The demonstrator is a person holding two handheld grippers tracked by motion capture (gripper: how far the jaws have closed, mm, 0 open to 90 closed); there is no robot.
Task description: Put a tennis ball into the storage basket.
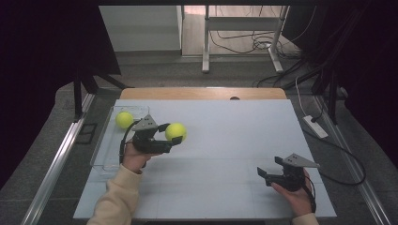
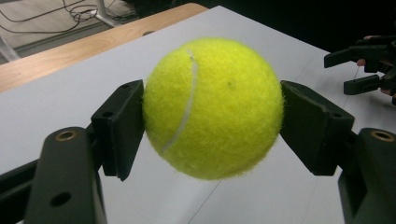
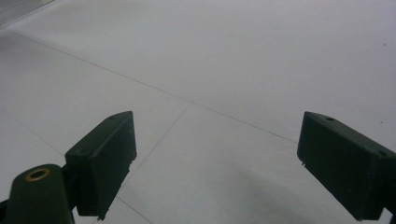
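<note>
A yellow tennis ball (image 1: 176,131) (image 2: 212,107) is held above the pale table, with my left gripper (image 1: 174,134) (image 2: 212,126) shut on it; both black pads press its sides in the left gripper view. A second tennis ball (image 1: 124,119) lies in a clear tray (image 1: 107,154) at the table's left. My right gripper (image 1: 264,174) (image 3: 215,163) hovers low at the front right, open, with bare table between its jaws. The left gripper view also catches the right gripper (image 2: 362,70) at its far right.
The grey-white table (image 1: 225,140) has a wooden strip (image 1: 202,93) along its far edge. Behind it stand desk legs (image 1: 205,42) and loose cables (image 1: 263,44) on the floor. A power strip (image 1: 315,126) lies off the table's right side.
</note>
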